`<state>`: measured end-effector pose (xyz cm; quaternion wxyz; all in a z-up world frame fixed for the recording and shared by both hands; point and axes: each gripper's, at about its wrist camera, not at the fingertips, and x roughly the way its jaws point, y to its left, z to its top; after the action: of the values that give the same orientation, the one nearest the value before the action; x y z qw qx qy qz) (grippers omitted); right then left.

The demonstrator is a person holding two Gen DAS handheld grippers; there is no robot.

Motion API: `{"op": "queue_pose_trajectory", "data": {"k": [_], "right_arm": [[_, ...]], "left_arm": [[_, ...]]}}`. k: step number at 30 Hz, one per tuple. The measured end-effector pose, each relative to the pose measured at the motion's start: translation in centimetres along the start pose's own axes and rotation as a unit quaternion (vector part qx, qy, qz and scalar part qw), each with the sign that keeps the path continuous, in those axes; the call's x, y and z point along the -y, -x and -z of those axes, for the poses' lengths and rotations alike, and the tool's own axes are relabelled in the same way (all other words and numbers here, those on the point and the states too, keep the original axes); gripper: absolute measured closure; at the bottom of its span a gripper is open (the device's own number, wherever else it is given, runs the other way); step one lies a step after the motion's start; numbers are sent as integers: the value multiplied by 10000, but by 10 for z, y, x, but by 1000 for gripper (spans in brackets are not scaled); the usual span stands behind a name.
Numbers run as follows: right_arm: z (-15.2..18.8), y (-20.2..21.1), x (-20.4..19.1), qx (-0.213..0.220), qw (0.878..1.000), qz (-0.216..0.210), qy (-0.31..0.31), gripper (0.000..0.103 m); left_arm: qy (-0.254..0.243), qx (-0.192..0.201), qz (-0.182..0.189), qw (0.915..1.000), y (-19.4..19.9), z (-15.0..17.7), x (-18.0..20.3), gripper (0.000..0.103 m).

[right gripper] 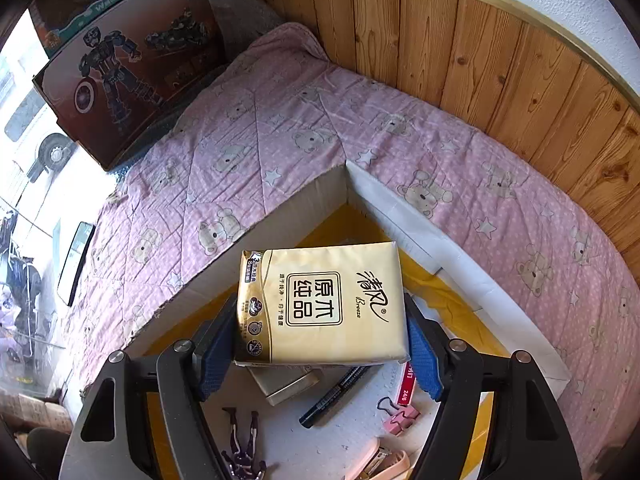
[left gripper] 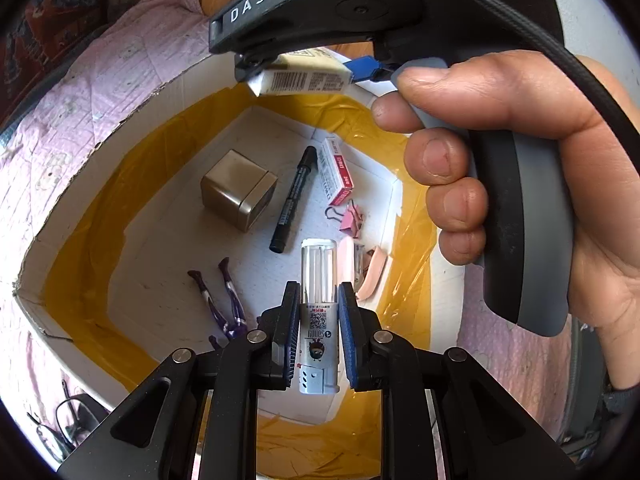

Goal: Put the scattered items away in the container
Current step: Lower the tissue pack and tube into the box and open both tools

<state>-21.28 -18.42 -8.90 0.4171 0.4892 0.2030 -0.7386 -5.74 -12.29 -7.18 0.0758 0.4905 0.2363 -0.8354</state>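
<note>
A white cardboard box (left gripper: 80, 216) lined with yellow tape sits on a pink quilt. My left gripper (left gripper: 319, 332) is shut on a clear lighter (left gripper: 318, 280) and holds it over the box. My right gripper (right gripper: 320, 344) is shut on a yellow tissue pack (right gripper: 320, 304) above the box's far corner; it shows from the side in the left wrist view (left gripper: 304, 76). Inside the box lie a gold tin (left gripper: 238, 188), a black marker (left gripper: 294, 198), a red-and-white staple box (left gripper: 338, 172), a pink binder clip (left gripper: 352, 220), a pink stapler (left gripper: 372, 272) and a purple figure (left gripper: 228, 300).
Glasses (left gripper: 68, 424) lie on the quilt (right gripper: 320, 132) outside the box at lower left. A wooden wall panel (right gripper: 500, 64) runs behind the bed. A toy-robot carton (right gripper: 120, 68) leans at the far left. The box rim (right gripper: 420, 232) stands below the tissue pack.
</note>
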Motion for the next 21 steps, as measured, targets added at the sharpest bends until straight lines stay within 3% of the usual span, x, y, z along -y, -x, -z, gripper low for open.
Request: {"op": "queue_pose_trajectory", "data": {"k": [11, 21], "right_arm": [[-3, -18, -6, -61, 9997, 181, 158, 28], [1, -9, 8, 132, 9998, 81, -150, 24]], "left_arm": [[119, -18, -84, 9999, -1, -3, -4, 83], [180, -44, -64, 9998, 2, -3, -5, 70]]}}
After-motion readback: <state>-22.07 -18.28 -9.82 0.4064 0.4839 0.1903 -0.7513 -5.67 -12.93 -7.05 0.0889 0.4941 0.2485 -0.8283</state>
